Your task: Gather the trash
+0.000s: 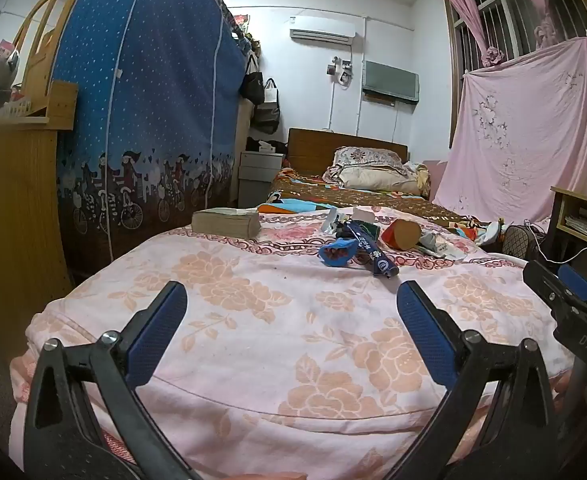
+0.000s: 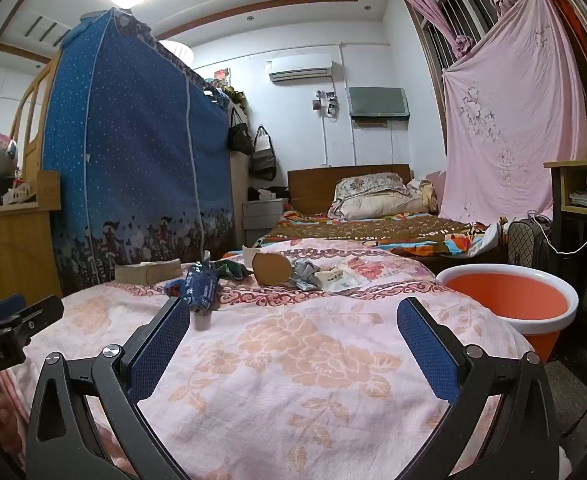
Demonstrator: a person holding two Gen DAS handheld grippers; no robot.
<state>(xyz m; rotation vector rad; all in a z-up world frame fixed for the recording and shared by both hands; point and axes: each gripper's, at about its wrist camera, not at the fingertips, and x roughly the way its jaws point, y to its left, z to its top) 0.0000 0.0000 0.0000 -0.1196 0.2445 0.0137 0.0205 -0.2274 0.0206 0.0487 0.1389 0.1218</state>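
Trash lies on the far part of a pink floral quilt (image 1: 277, 320): a crumpled blue wrapper (image 1: 336, 253), a long dark blue wrapper (image 1: 373, 249), a red and brown paper cup on its side (image 1: 402, 233) and white crumpled packets (image 1: 441, 245). In the right wrist view the dark blue wrapper (image 2: 200, 289), the cup (image 2: 271, 268) and the white packets (image 2: 335, 278) lie ahead. An orange bucket with a white rim (image 2: 511, 300) stands right of the bed. My left gripper (image 1: 291, 312) and my right gripper (image 2: 293, 328) are both open and empty over the near quilt, well short of the trash.
A thick book (image 1: 226, 222) lies on the quilt at the left. A blue fabric wardrobe (image 1: 145, 120) and a wooden cabinet (image 1: 9, 200) stand to the left. A second bed with pillows (image 1: 373, 172) is behind. A desk (image 2: 581, 188) stands far right.
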